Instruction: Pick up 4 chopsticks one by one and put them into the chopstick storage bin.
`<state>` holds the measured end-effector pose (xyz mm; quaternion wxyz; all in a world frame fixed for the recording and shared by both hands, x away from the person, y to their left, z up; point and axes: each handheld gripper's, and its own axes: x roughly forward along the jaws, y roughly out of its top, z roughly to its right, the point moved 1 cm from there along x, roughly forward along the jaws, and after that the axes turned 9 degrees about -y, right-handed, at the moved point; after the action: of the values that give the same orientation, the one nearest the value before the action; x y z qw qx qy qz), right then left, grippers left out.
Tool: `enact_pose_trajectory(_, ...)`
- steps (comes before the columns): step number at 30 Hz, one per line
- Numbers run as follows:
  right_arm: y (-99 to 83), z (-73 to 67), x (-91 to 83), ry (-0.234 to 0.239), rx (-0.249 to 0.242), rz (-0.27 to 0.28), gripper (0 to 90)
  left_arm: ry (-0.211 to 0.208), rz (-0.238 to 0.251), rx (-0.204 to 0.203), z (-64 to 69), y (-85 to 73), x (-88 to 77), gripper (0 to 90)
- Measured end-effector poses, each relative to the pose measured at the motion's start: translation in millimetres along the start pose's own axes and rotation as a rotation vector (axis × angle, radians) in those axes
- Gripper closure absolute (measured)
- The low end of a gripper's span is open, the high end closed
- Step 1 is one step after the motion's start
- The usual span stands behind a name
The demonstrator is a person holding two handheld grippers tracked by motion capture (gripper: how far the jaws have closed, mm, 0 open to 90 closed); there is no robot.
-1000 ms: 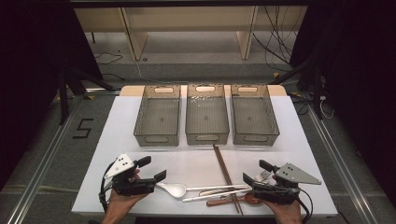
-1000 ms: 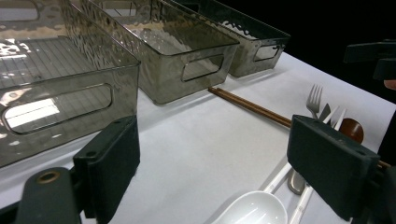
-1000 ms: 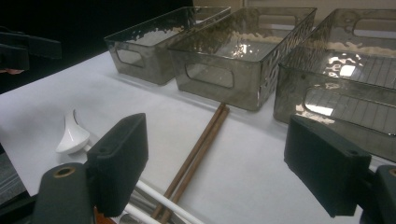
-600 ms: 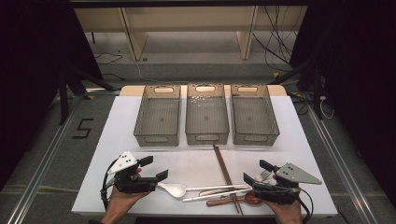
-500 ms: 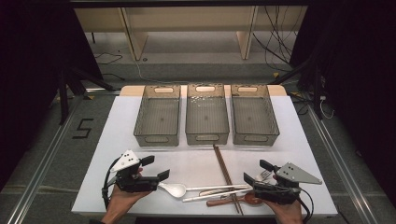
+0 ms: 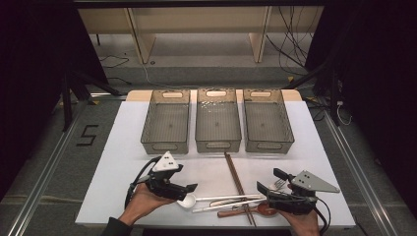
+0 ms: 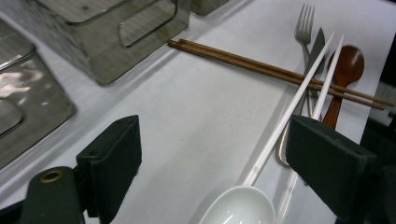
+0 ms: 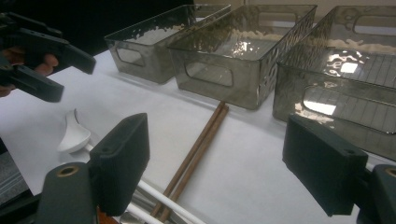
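A pile of cutlery lies near the table's front edge: a white spoon (image 6: 187,200), white chopsticks (image 6: 227,200), brown chopsticks (image 6: 237,183), a fork (image 6: 280,184) and a brown wooden spoon (image 6: 252,212). My left gripper (image 6: 190,191) is open just left of the white spoon (image 7: 238,210), whose bowl lies between its jaws. The white chopsticks (image 7: 299,93) cross the brown chopsticks (image 7: 261,67), the fork (image 7: 306,28) and a knife (image 7: 318,46). My right gripper (image 6: 268,180) is open above the right end of the pile, empty, facing the brown chopsticks (image 8: 201,144).
Three clear plastic bins (image 6: 166,127) (image 6: 218,125) (image 6: 268,125) stand side by side at the back of the white table (image 6: 123,147). In the right gripper view the nearest bin (image 8: 345,79) is close ahead. A hand holds each gripper at the front edge.
My left gripper has shifted a little to the right, closer to the white spoon. The right gripper and the cutlery have stayed put.
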<state>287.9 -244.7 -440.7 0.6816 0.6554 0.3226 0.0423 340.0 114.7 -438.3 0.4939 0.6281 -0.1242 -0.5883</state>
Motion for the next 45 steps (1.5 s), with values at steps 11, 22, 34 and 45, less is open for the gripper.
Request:
enact_pose_trajectory(11,0.0,0.2,0.9,0.004,0.002,-0.009,23.8,-0.079,-0.18,0.108,12.6,14.0,41.2,25.8)
enact_pose_trajectory(22,-0.1,1.5,1.3,0.008,0.014,-0.011,23.9,-0.121,-0.332,0.189,19.2,17.8,74.6,37.7)
enact_pose_trajectory(34,0.0,1.8,1.5,0.016,0.018,-0.015,24.1,-0.168,-0.395,0.223,20.4,16.1,86.3,55.0)
enact_pose_trajectory(45,0.0,3.2,1.5,0.025,0.03,-0.016,24.3,-0.195,-0.432,0.235,17.2,18.3,92.6,71.8)
